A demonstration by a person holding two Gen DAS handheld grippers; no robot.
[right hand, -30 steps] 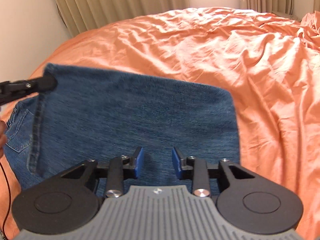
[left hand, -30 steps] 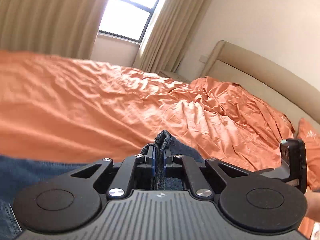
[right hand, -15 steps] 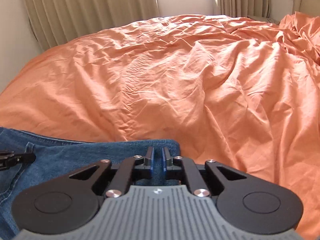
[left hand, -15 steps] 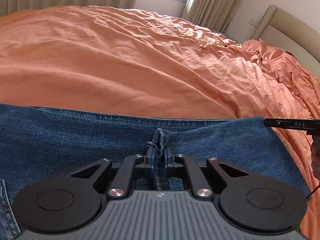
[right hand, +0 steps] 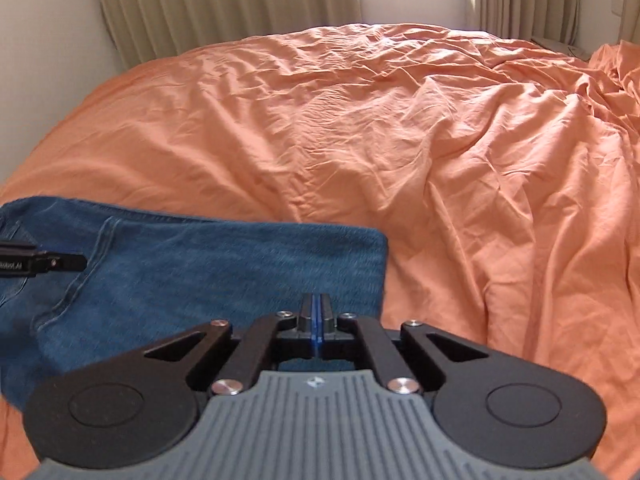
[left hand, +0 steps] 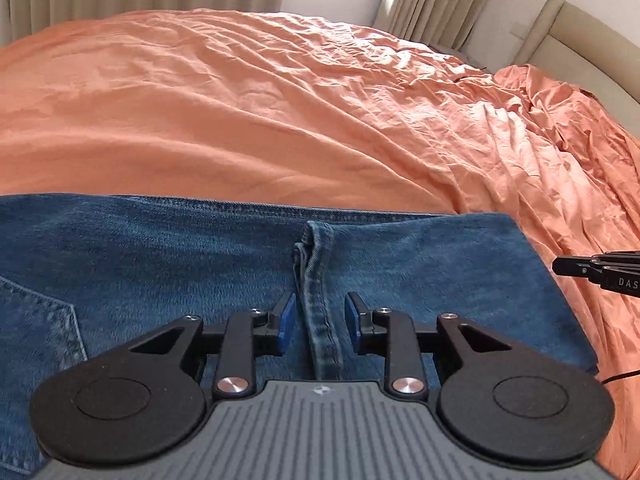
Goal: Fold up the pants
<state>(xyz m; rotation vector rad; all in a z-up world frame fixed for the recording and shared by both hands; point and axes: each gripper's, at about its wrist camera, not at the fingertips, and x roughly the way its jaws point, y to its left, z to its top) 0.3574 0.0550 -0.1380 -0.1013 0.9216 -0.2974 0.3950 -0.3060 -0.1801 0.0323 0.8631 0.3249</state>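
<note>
From the left wrist, we saw the left tongs [left hand: 320,318] opening, their blue pads on either side of a thick denim seam [left hand: 318,312] without pressing it. The folded blue pants [left hand: 160,272] lay flat on the orange bed sheet [left hand: 280,112], filling the lower half of the view. At three o'clock, the tip of the right tongs [left hand: 560,266] poked in.

From the right wrist, we saw the right tongs [right hand: 316,312] closed, pads together with nothing between them, above the pants' [right hand: 220,272] corner. The pants lay toward eight o'clock, and the left tongs' [right hand: 82,263] tip showed at nine o'clock. Curtains [right hand: 224,4] hung at twelve o'clock.
</note>
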